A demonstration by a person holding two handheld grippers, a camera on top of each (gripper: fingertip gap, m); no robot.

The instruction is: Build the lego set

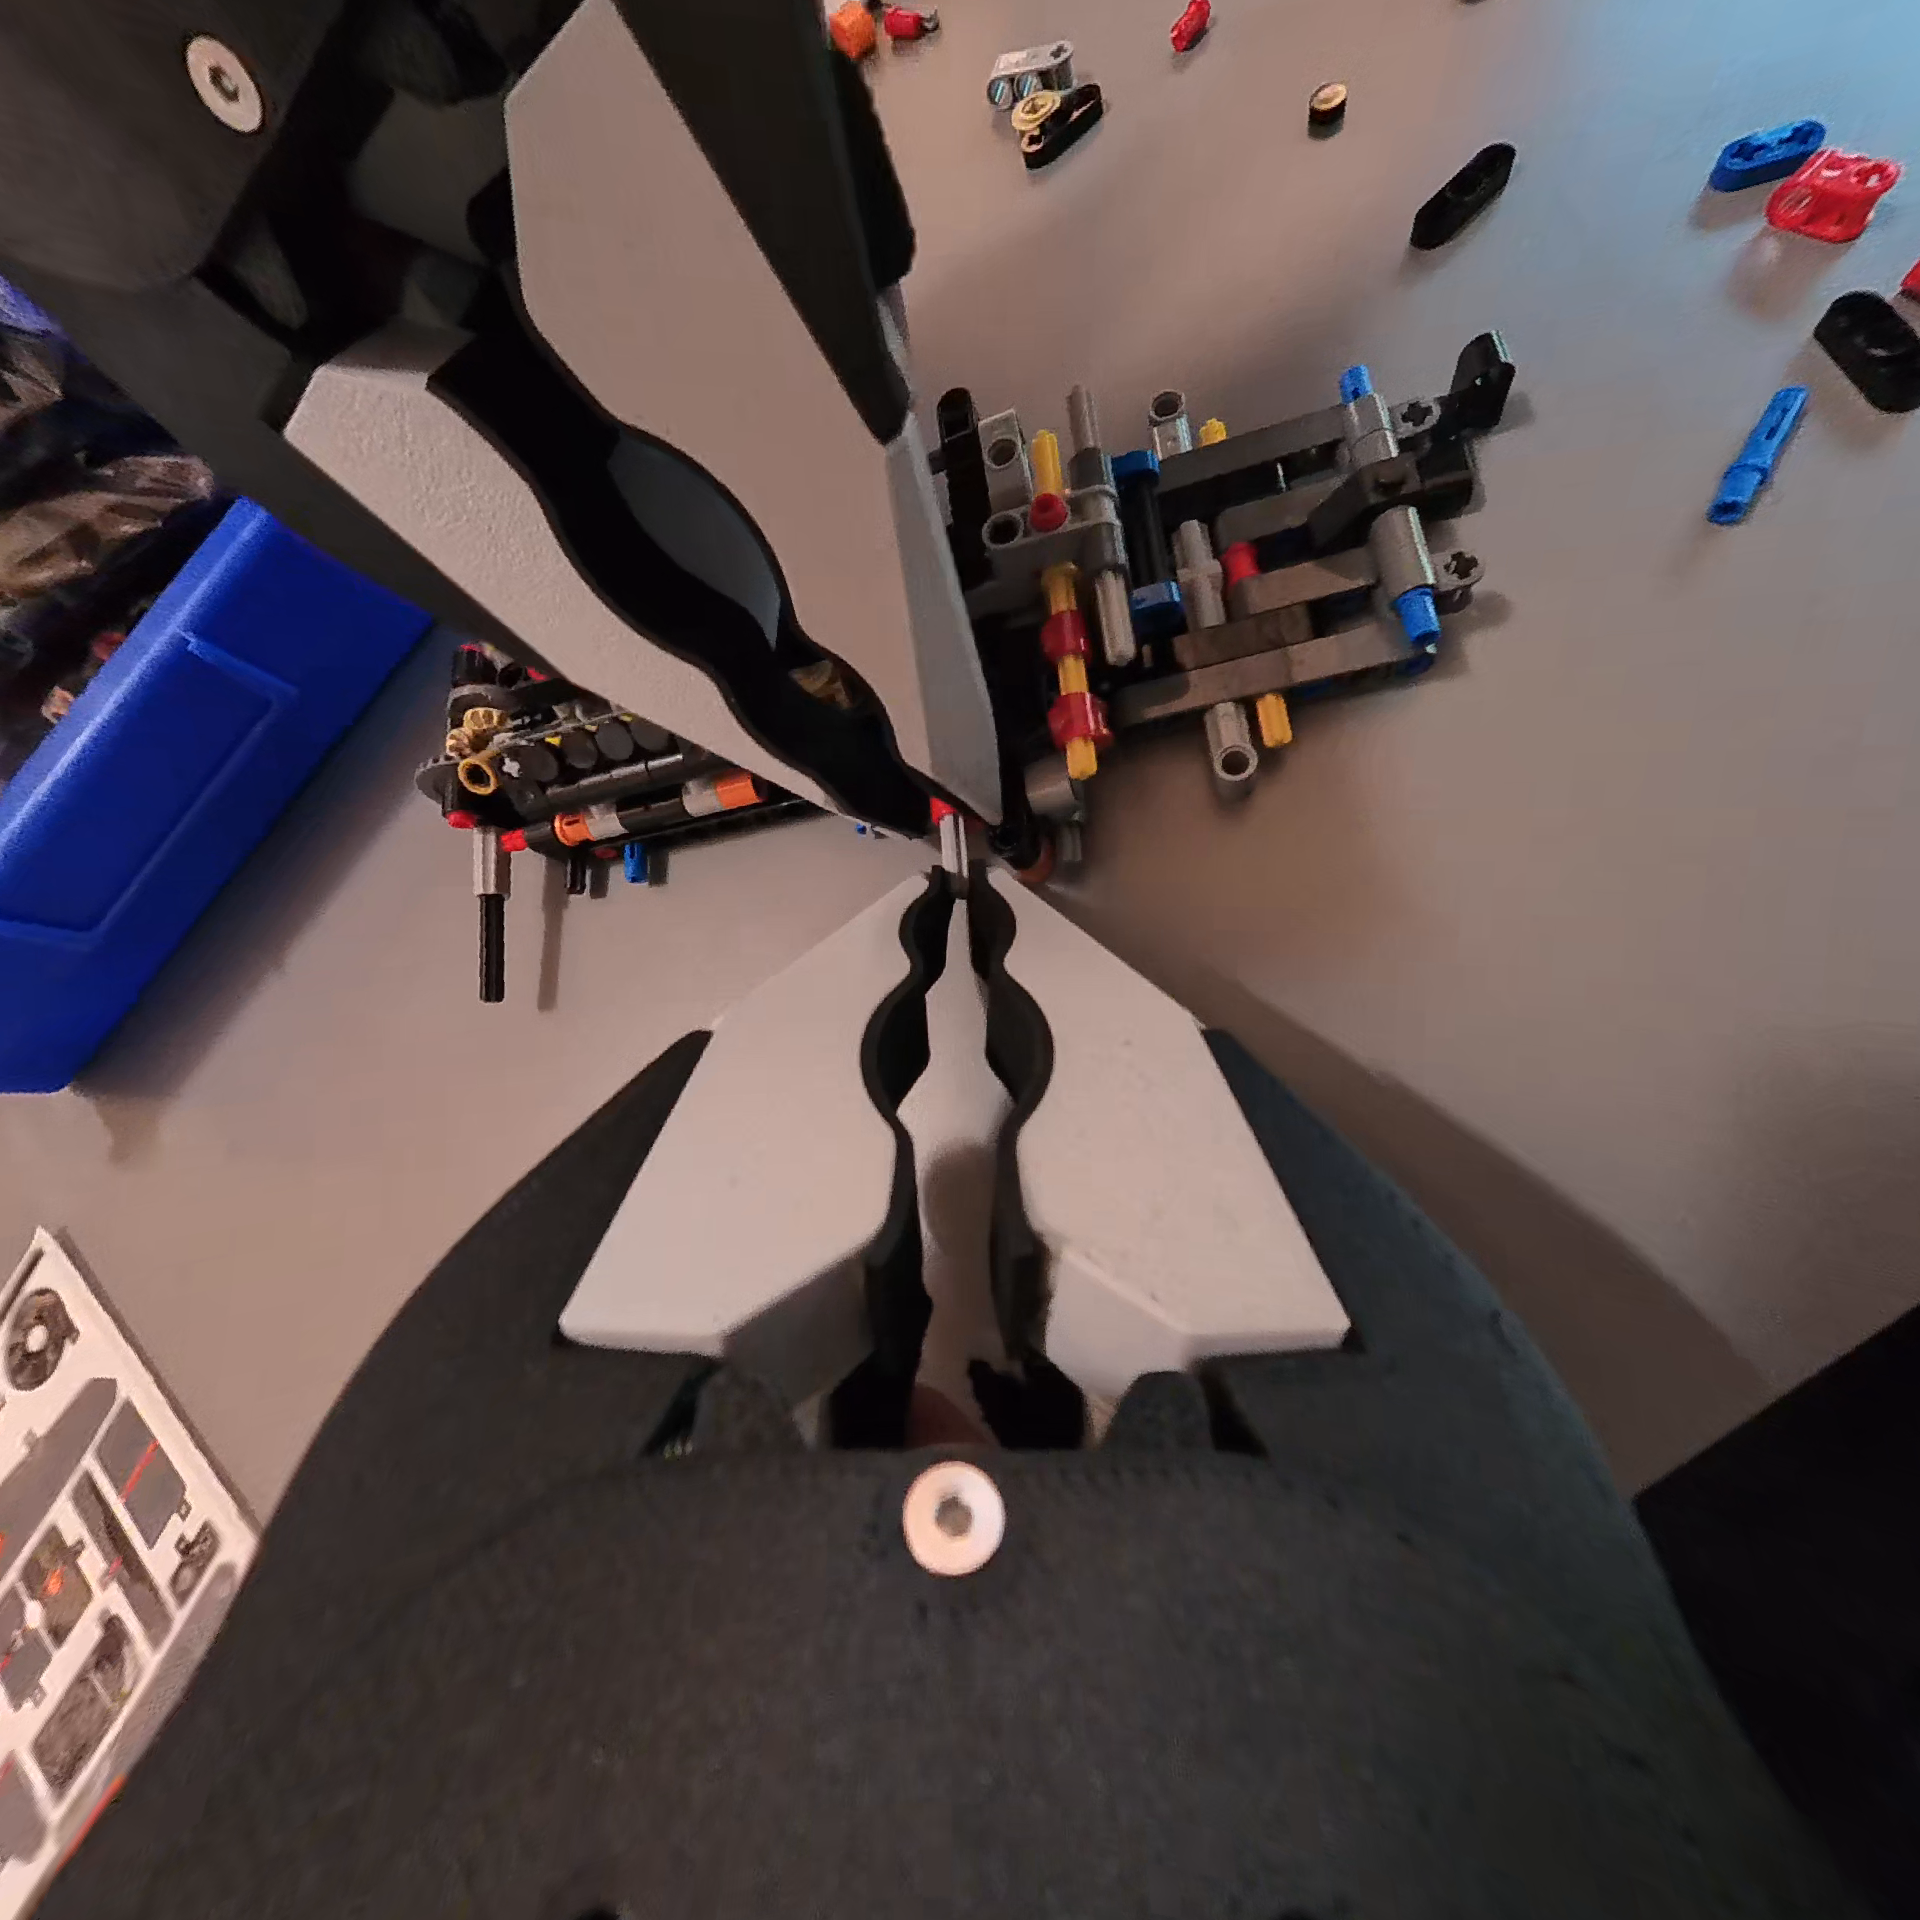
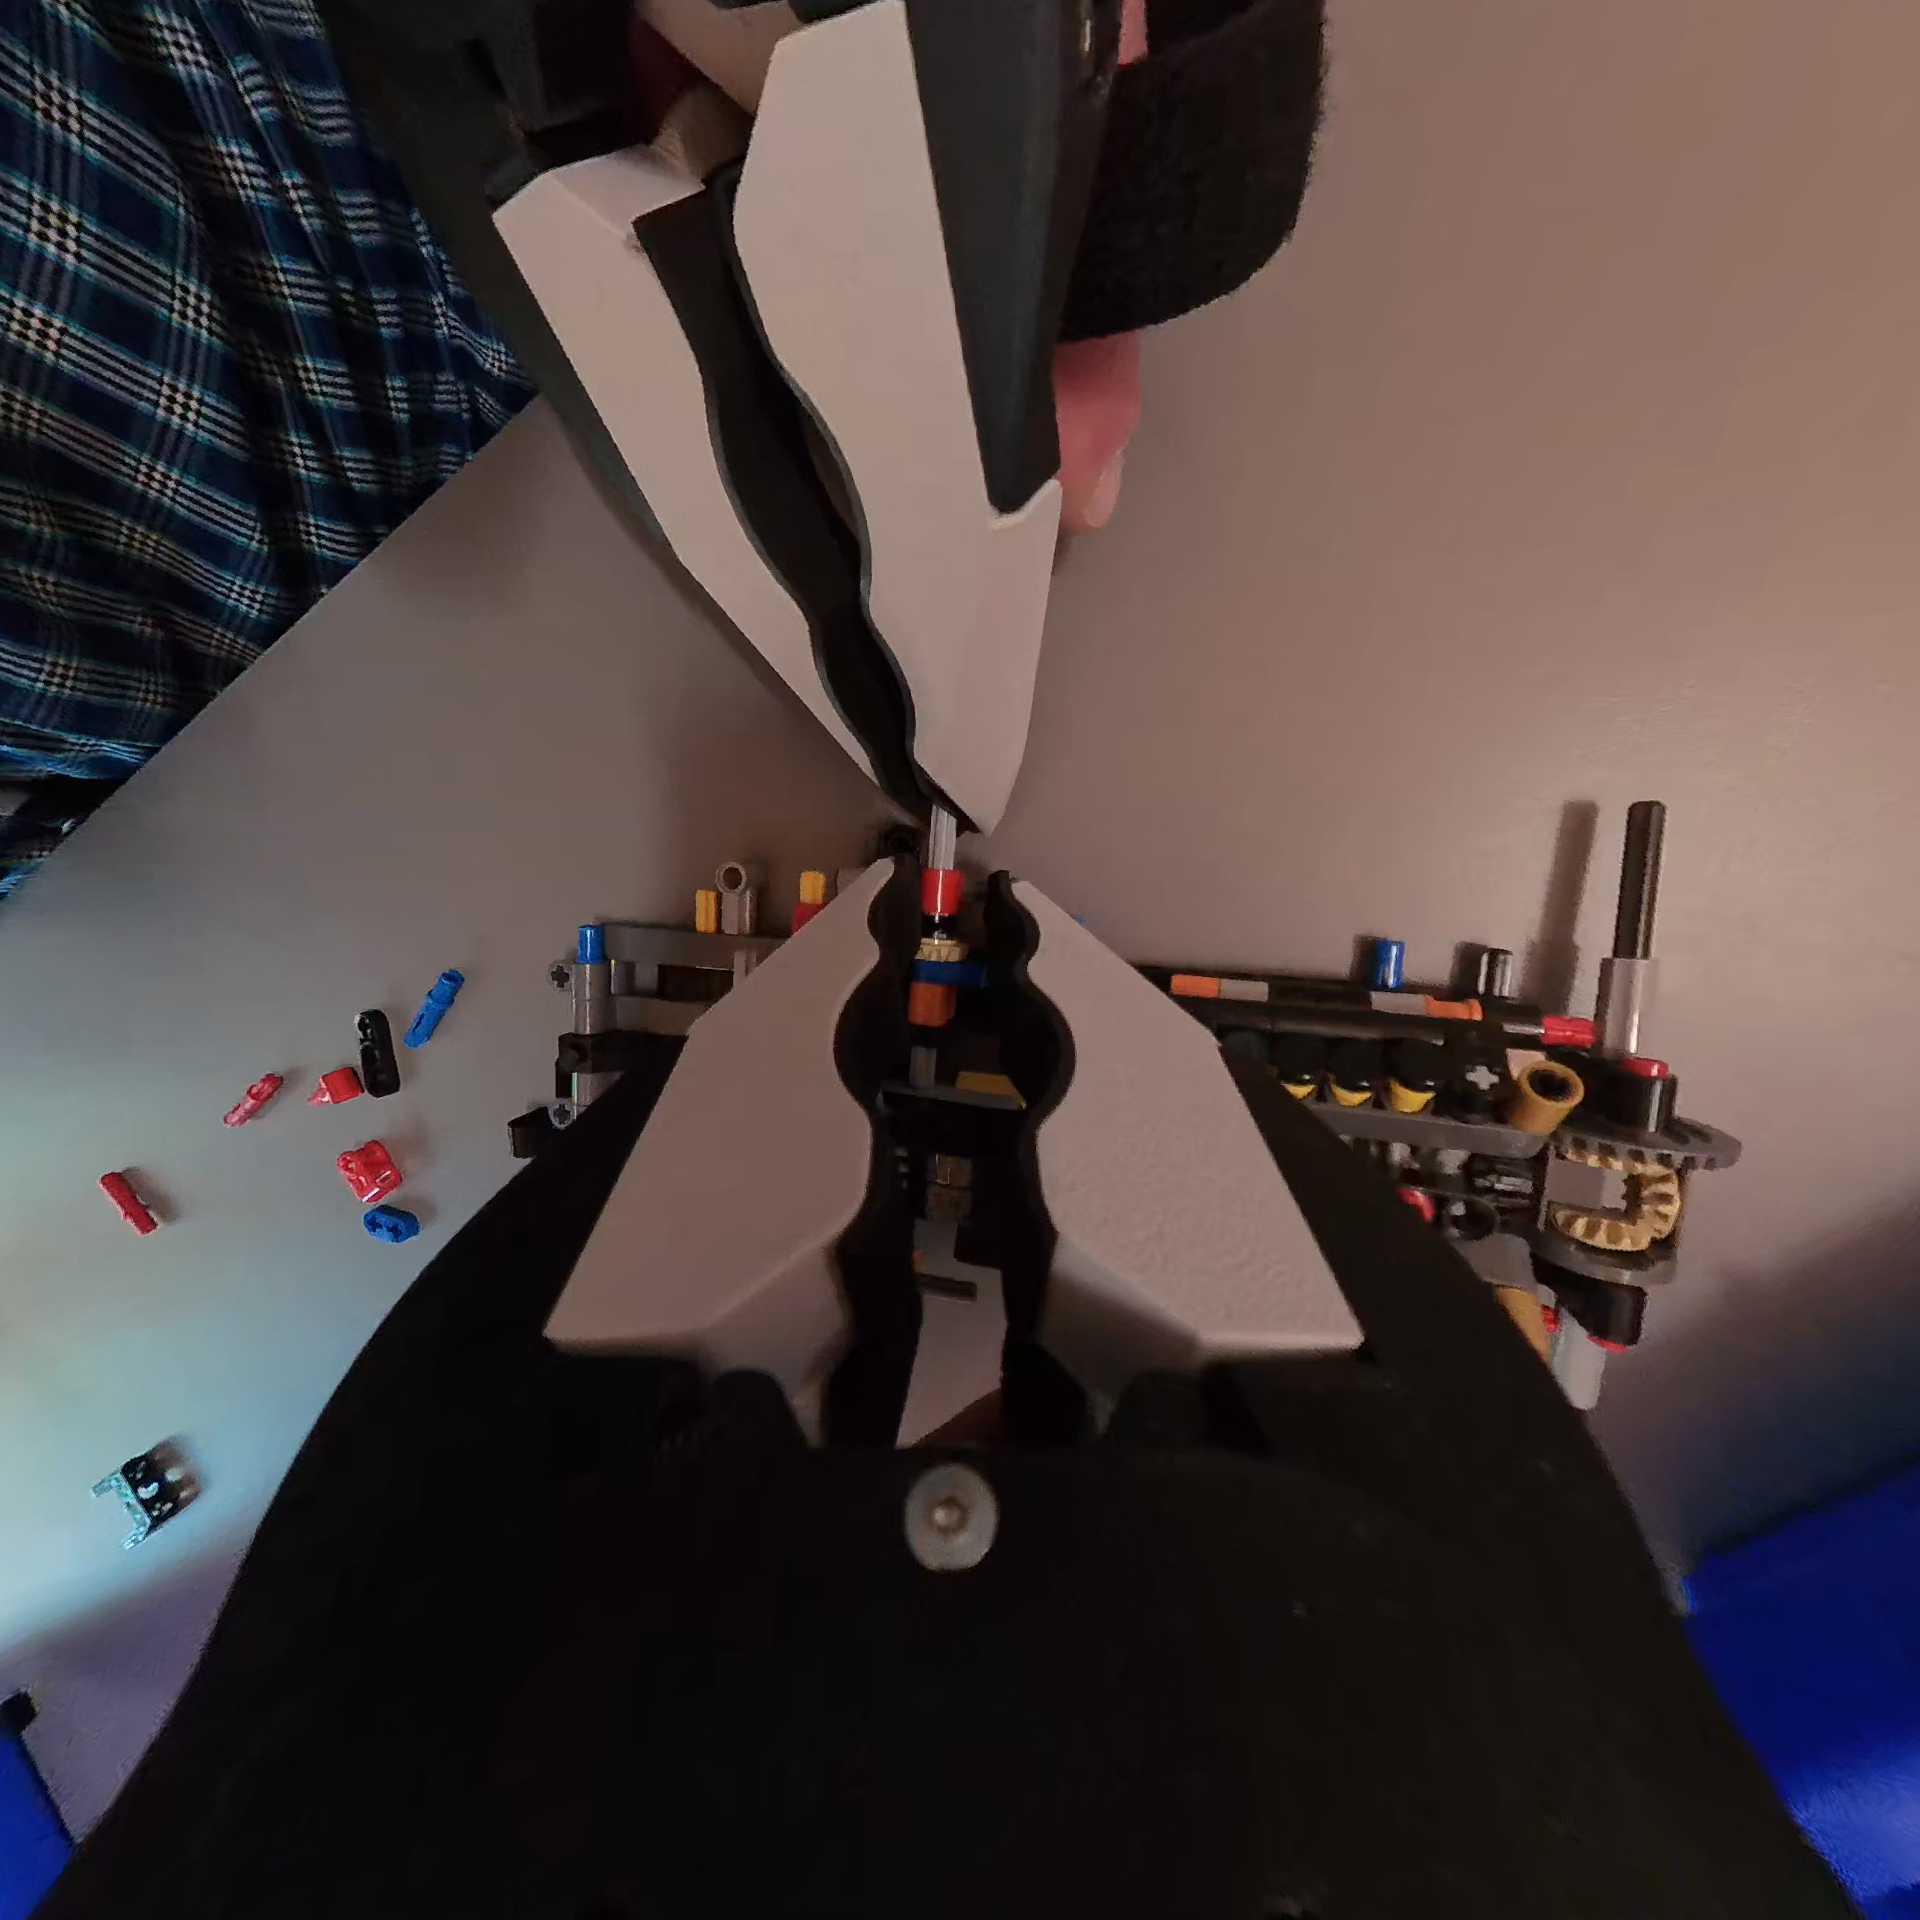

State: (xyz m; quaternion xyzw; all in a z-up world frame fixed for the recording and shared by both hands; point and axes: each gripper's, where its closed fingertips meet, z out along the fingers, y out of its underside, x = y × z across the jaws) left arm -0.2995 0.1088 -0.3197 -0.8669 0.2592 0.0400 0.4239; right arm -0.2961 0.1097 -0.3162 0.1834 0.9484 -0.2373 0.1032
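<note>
My left gripper (image 1: 958, 881) is shut on a short grey axle (image 1: 955, 844), and its tips meet the right gripper's tips over the table. My right gripper (image 2: 943, 878) is shut on a small sub-assembly (image 2: 935, 987) of red, tan, blue and orange parts that sits between its jaws. The grey axle (image 2: 940, 836) points into the sub-assembly's red end (image 2: 940, 894). The grey chassis build (image 1: 1226, 582) lies just behind the tips. A second build with tan gears (image 1: 582, 758) lies to the left; in the right wrist view it (image 2: 1455, 1101) lies to the right.
A blue bin (image 1: 156, 790) stands at the left. An instruction booklet (image 1: 83, 1507) lies at the lower left. Loose red, blue and black pieces (image 1: 1818, 187) lie scattered at the far right; they also show in the right wrist view (image 2: 364, 1143). A person's plaid clothing (image 2: 156, 364) is beyond the table edge.
</note>
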